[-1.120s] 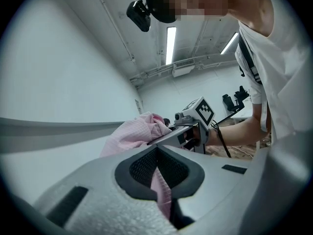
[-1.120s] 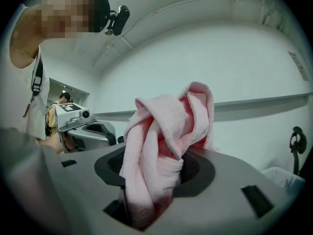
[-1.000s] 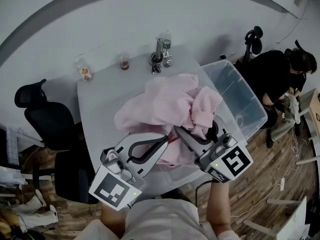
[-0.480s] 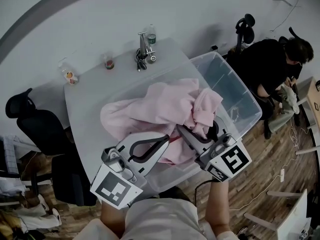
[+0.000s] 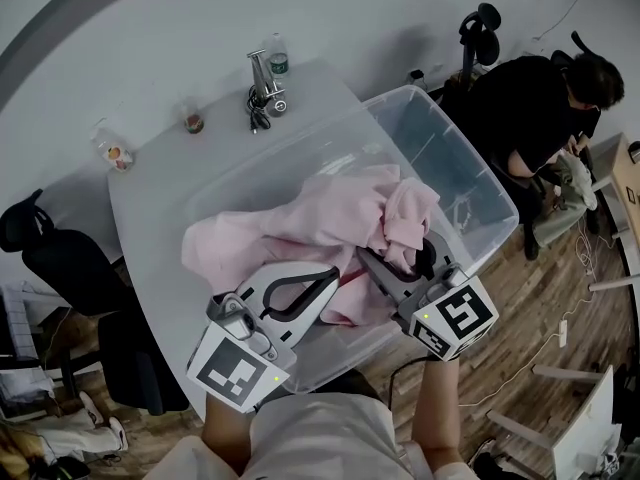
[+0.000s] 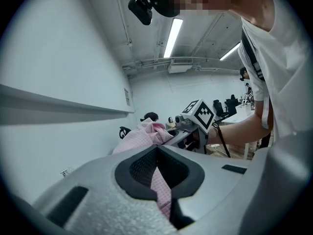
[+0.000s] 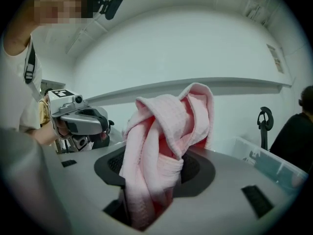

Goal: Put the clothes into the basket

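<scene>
A large pink garment (image 5: 320, 230) hangs bunched over the clear plastic basket (image 5: 470, 183), held up between both grippers. My left gripper (image 5: 335, 286) is shut on its lower left fold; the pink cloth (image 6: 159, 187) runs between its jaws. A thick bundle of the same pink cloth (image 7: 161, 151) is clamped in my right gripper (image 5: 378, 268), whose jaws are shut on it. In the head view, the fabric covers both gripper tips. The garment's left part drapes over the basket's left rim (image 5: 215, 183).
The basket stands on a white table (image 5: 150, 193) with a metal stand and keys (image 5: 262, 78), a small jar (image 5: 193, 121) and a cup (image 5: 115, 153) at the back. Black chairs (image 5: 60, 268) stand left; a person in black (image 5: 540, 98) sits beyond the basket at the right.
Both grippers have carried the pink garment from over the table to above the open basket and lowered it. Neither grip on the cloth has changed.
</scene>
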`<control>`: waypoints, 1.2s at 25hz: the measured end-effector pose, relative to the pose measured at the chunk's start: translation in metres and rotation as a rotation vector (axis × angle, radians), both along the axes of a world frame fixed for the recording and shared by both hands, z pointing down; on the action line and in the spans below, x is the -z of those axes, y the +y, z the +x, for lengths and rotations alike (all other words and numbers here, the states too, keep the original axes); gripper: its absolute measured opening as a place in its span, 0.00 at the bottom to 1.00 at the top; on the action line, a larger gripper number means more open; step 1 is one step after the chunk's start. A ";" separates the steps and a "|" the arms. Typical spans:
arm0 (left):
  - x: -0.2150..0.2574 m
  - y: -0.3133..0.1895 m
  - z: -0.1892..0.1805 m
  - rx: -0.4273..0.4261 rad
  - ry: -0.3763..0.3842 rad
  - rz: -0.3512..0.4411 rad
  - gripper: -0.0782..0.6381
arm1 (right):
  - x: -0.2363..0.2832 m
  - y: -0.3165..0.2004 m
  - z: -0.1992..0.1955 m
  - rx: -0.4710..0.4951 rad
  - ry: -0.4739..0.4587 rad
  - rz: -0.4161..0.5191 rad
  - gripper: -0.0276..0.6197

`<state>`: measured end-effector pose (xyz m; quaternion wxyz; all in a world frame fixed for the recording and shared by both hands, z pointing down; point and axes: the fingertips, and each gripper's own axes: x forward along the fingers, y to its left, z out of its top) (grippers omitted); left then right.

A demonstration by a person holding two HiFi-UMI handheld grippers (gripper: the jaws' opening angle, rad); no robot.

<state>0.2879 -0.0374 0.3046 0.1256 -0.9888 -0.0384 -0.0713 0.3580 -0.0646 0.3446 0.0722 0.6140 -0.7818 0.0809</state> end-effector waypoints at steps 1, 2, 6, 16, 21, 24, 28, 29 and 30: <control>-0.003 0.000 0.004 -0.001 -0.004 -0.006 0.11 | -0.004 -0.001 0.004 -0.002 0.007 -0.015 0.38; -0.006 -0.001 0.007 -0.001 -0.009 -0.012 0.11 | -0.008 -0.001 0.008 -0.003 0.015 -0.030 0.38; -0.018 -0.005 0.015 0.008 -0.027 -0.032 0.11 | -0.025 -0.004 0.020 0.002 0.073 -0.111 0.38; -0.041 -0.017 0.024 0.038 -0.068 -0.084 0.11 | -0.080 -0.020 0.019 0.150 0.253 -0.332 0.40; -0.056 -0.022 0.021 0.054 -0.127 -0.120 0.11 | -0.114 -0.022 0.009 0.246 0.314 -0.455 0.41; -0.060 -0.024 0.021 0.055 -0.133 -0.124 0.11 | -0.132 -0.023 0.007 0.283 0.336 -0.502 0.41; -0.064 -0.024 0.021 0.053 -0.141 -0.125 0.11 | -0.155 -0.021 0.003 0.348 0.401 -0.548 0.42; -0.065 -0.024 0.021 0.053 -0.146 -0.127 0.11 | -0.161 -0.021 0.002 0.370 0.416 -0.563 0.43; -0.067 -0.024 0.021 0.054 -0.151 -0.130 0.11 | -0.169 -0.020 0.000 0.394 0.430 -0.582 0.43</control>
